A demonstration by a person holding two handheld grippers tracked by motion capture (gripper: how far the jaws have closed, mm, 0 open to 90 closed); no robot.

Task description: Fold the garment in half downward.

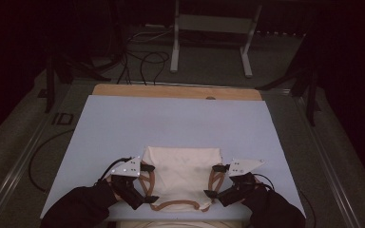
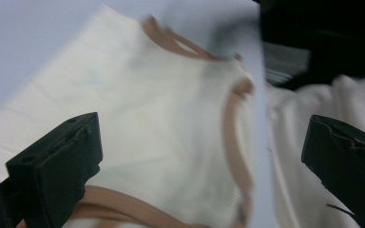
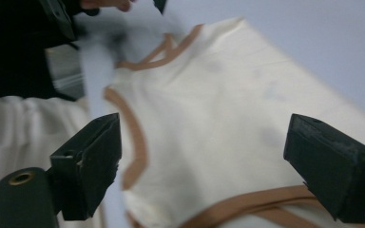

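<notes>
A cream sleeveless garment (image 1: 183, 175) with brown trim (image 1: 178, 205) lies folded flat near the front of the pale blue mat (image 1: 171, 118). My left gripper (image 1: 149, 183) is at the garment's left edge, over the brown armhole straps, with its jaws wide apart. My right gripper (image 1: 213, 181) mirrors it at the right edge, also open. In the left gripper view the cloth (image 2: 161, 118) lies below the gripper (image 2: 202, 152), untouched by the pads. In the right gripper view the garment (image 3: 218, 118) likewise lies free under the gripper (image 3: 209, 161).
A wooden table edge (image 1: 176, 91) shows beyond the mat. More cream cloth (image 1: 180, 223) hangs at the table's front edge. Black cables (image 1: 142, 61) and a white frame's legs (image 1: 209, 28) stand on the floor behind. The mat's far half is bare.
</notes>
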